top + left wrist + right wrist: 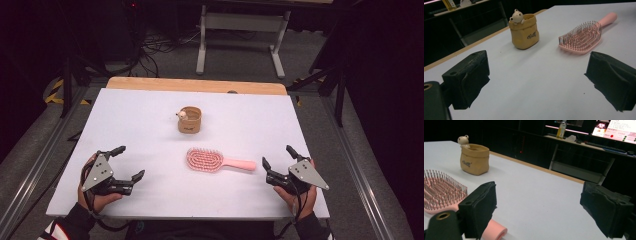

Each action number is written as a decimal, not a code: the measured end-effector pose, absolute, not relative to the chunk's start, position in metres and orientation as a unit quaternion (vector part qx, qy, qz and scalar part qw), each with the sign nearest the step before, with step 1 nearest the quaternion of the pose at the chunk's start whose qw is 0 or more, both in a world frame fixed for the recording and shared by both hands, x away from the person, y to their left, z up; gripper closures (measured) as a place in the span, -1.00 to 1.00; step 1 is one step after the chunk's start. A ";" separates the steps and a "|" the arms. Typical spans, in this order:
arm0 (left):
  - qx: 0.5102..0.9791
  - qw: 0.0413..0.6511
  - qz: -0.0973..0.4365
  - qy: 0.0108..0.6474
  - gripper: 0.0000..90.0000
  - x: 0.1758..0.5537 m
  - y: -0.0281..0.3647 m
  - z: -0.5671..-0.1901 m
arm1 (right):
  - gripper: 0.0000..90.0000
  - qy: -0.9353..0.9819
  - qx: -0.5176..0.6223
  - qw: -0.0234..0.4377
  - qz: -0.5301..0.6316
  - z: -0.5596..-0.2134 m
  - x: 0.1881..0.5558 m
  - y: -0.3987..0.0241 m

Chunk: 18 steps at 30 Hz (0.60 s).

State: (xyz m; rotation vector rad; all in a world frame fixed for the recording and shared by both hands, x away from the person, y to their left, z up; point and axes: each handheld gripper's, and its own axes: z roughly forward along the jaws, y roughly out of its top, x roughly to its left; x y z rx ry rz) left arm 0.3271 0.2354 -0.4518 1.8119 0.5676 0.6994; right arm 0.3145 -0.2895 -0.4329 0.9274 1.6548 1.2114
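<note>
A pink hairbrush (205, 160) lies mid-frame on the white counter (135, 130), a tan pouch (189, 120) above it, between two grippers, lower left (131, 162) and lower right (278, 157), jaws apart and empty.

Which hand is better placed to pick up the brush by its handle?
Right. The brush lies with its handle pointing at the right tongs, which are open and close beside the handle's end. The left tongs, also open, face the bristled head from farther off.
</note>
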 end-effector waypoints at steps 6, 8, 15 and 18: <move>0.767 0.524 0.285 0.236 -0.86 0.328 0.233 -0.455 | -0.67 0.667 0.375 0.428 0.480 -0.435 0.316 -0.289; 0.769 0.523 0.285 0.234 -0.86 0.328 0.233 -0.456 | -0.66 0.670 0.377 0.426 0.477 -0.435 0.317 -0.287; 0.769 0.522 0.282 0.239 -0.86 0.328 0.235 -0.456 | -0.64 0.675 0.385 0.418 0.471 -0.437 0.322 -0.286; 0.768 0.523 0.281 0.240 -0.86 0.328 0.236 -0.456 | -0.64 0.676 0.387 0.416 0.469 -0.438 0.323 -0.286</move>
